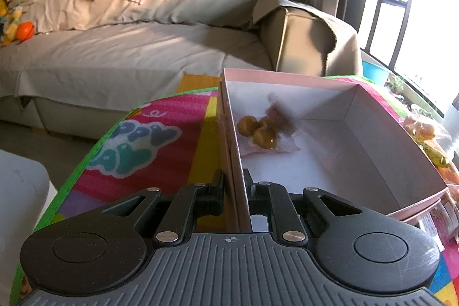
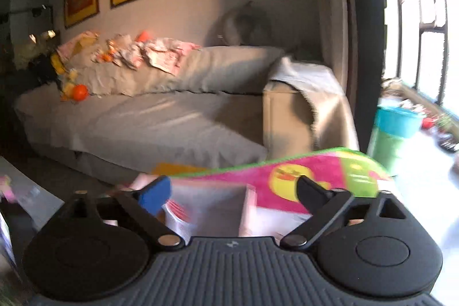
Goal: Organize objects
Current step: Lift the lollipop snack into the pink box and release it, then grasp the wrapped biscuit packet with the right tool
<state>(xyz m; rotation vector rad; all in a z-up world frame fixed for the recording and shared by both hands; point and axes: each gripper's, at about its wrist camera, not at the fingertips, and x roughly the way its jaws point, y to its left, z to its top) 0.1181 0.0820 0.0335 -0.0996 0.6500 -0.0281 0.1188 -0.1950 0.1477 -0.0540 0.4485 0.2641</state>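
A pink cardboard box point(image 1: 373, 162) with a white inside sits on a colourful play mat point(image 1: 160, 145). My left gripper point(image 1: 233, 185) is shut on the box's left wall near its front corner. Inside the box lies a clear packet of small brown buns point(image 1: 259, 131); another brown piece above it is blurred. My right gripper point(image 2: 232, 188) is open and empty, hovering above the blurred pink box point(image 2: 212, 205) and the mat point(image 2: 289, 177). One fingertip point(image 2: 156, 194) has a blue pad.
A grey sofa point(image 1: 137, 48) with clothes and toys stands behind the mat. More bagged snacks point(image 1: 427, 134) lie right of the box. A white object point(image 1: 20, 191) is at the left. A teal and green bin point(image 2: 396, 131) stands by the window.
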